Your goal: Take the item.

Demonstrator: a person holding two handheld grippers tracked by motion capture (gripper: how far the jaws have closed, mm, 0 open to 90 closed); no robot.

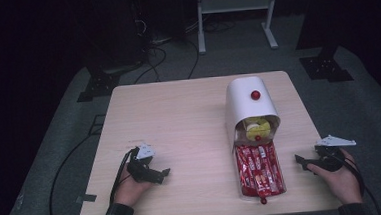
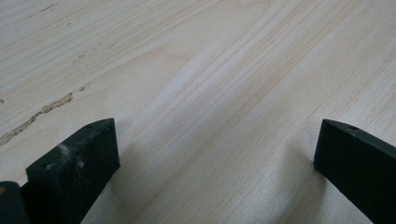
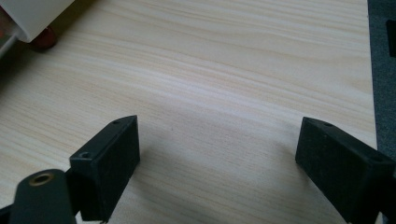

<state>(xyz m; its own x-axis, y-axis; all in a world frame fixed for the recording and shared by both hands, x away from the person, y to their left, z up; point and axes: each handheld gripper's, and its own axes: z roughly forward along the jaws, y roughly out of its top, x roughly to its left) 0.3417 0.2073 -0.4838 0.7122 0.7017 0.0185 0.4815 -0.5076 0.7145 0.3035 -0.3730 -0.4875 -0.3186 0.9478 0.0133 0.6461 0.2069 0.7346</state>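
The worktop (image 2: 210, 84) is pale wood, smooth, with thin grain lines. The tongs (image 3: 217, 163) look like dull black plastic. The red wrappers (image 1: 259, 171) are shiny. The box (image 1: 245, 100) is smooth white.

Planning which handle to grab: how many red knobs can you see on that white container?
3: one red knob on the white container's curved top, one at its opening, one at the tray's near end. Others may be hidden.

High view: above the near side, facing forward and down over the whole pale wooden table (image 1: 179, 118).
Left gripper view: low and close over that tabletop (image 2: 210, 84), along its grain.
Right gripper view: equally close, facing the tabletop (image 3: 233, 70) beside the white rounded-lid box (image 3: 32, 16).
Shared: the tabletop; the box (image 1: 250, 101).
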